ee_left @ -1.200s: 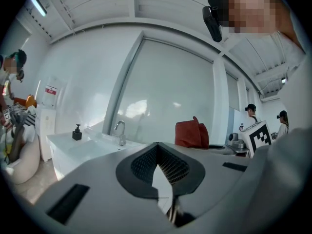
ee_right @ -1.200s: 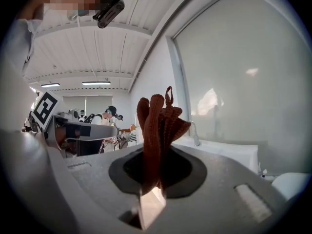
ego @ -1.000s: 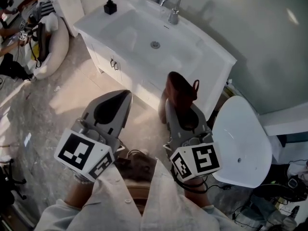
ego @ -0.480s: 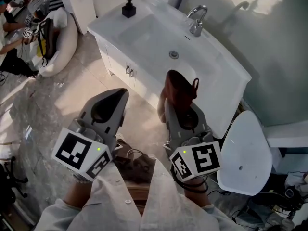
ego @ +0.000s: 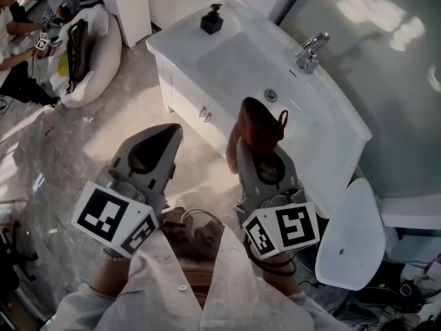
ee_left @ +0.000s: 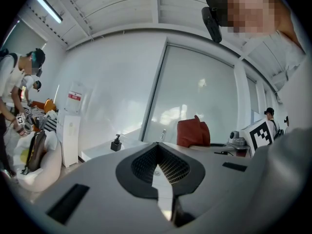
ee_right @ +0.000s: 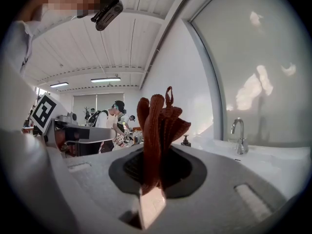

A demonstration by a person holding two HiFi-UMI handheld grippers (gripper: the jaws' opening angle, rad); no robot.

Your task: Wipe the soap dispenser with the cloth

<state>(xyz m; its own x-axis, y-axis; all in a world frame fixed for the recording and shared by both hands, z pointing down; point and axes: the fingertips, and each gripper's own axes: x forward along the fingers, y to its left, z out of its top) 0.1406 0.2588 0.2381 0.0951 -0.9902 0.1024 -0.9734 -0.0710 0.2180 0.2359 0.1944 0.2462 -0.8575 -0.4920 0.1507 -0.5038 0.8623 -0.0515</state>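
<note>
Cloth in my right gripper, soap dispenser well off at the far corner.

My right gripper (ego: 256,143) is clamped on the rust-red cloth (ego: 258,124), which stands bunched upright out of the jaws, near the front edge of the white basin (ego: 255,67). My left gripper (ego: 171,131) has its jaws together with nothing between them, over the floor (ego: 103,136). The black soap dispenser (ego: 211,21) stands upright on the tabletop (ego: 180,38) at the basin's far left corner, well apart from both grippers.

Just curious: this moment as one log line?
left claw shut, empty; right claw shut on rust-red knitted cloth; black soap dispenser untouched
</note>
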